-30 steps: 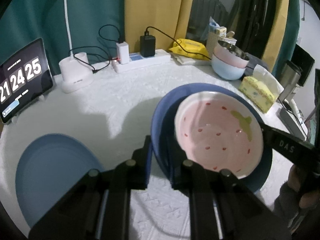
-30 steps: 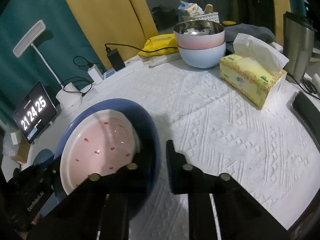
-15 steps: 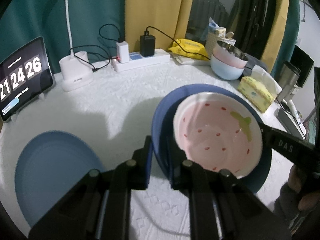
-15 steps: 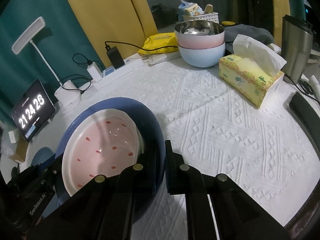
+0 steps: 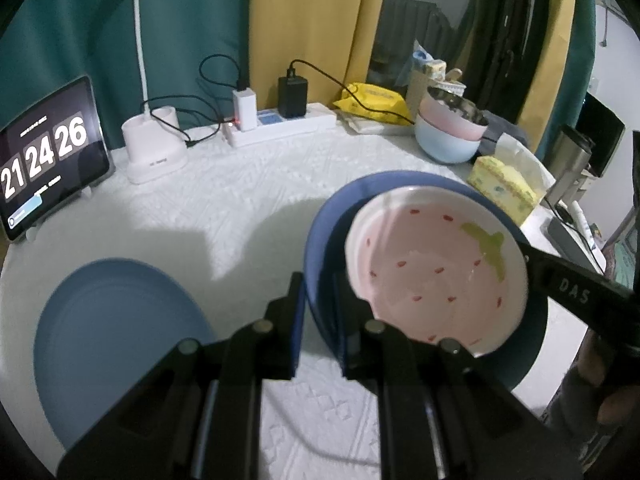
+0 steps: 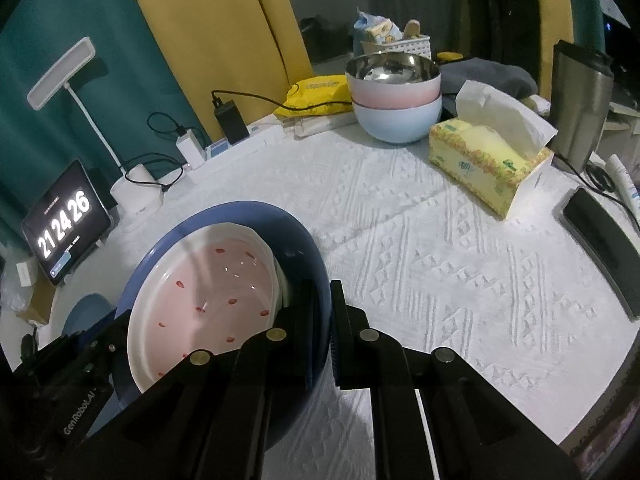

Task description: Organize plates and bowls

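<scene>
A dark blue deep plate (image 5: 320, 232) carries a pink dish with red strawberry seeds (image 5: 432, 264) and seems to hang just above the cloth, where it casts a shadow. My left gripper (image 5: 318, 300) is shut on its left rim. My right gripper (image 6: 324, 312) is shut on the opposite rim (image 6: 280, 224), and its black finger (image 5: 560, 284) shows in the left wrist view. The pink dish (image 6: 212, 280) leans toward the right side of the plate. A lighter blue flat plate (image 5: 112, 328) lies on the table to the left.
Nested bowls (image 6: 396, 96) stand at the back, steel and pink in pale blue. A yellow tissue box (image 6: 488, 160) and a steel flask (image 6: 580, 112) are on the right, a black device (image 6: 604, 252) at the edge. A clock tablet (image 5: 44, 156), lamp base (image 5: 154, 148) and power strip (image 5: 280, 128) line the rear.
Both grippers keep their hold on the dark blue plate. The views have drifted only slightly, and the clock has advanced one second.
</scene>
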`<control>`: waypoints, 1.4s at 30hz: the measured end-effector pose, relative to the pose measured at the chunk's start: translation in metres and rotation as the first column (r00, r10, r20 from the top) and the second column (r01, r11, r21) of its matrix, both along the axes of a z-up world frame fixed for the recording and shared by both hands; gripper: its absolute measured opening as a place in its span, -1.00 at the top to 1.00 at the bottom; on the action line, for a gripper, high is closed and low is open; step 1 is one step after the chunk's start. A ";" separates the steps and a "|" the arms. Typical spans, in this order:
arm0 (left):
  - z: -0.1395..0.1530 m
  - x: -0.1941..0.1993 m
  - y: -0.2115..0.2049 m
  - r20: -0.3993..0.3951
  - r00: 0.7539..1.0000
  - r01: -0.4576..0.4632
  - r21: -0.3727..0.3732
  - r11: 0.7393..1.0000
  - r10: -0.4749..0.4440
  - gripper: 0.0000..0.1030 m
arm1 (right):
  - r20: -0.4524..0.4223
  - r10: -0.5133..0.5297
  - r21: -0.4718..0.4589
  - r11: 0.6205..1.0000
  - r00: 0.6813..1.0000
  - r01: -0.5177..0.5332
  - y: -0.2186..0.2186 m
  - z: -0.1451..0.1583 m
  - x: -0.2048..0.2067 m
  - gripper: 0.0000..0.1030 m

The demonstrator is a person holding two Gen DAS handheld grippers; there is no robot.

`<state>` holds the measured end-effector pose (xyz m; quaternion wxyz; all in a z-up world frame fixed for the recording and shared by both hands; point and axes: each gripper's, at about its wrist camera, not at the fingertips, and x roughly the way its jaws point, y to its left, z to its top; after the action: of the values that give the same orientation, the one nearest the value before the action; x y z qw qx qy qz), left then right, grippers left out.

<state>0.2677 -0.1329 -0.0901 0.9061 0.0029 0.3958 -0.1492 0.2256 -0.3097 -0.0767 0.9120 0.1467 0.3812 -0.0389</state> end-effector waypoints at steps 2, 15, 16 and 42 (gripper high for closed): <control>0.002 -0.001 0.002 0.004 1.000 -0.004 -0.003 1.000 0.004 0.76 | 0.003 0.003 -0.004 1.000 1.000 -0.003 0.001 0.003 -0.002 0.81; 0.012 -0.012 0.017 0.031 0.999 -0.015 -0.018 1.000 0.015 0.76 | 0.034 0.019 -0.024 1.000 0.999 -0.018 0.015 0.019 -0.012 0.81; 0.012 -0.013 0.019 0.032 0.999 -0.017 -0.020 1.000 0.018 0.76 | 0.035 0.021 -0.026 0.999 0.999 -0.020 0.016 0.020 -0.012 0.81; 0.059 -0.047 0.056 0.182 0.981 0.098 -0.139 0.985 -0.072 0.80 | 0.087 0.177 -0.055 0.983 0.980 -0.173 0.083 0.058 -0.014 0.71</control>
<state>0.2207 -0.0766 -0.0315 0.9282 -0.0337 0.3013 -0.2159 0.2121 -0.2269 -0.0189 0.9315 0.0925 0.3496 0.0392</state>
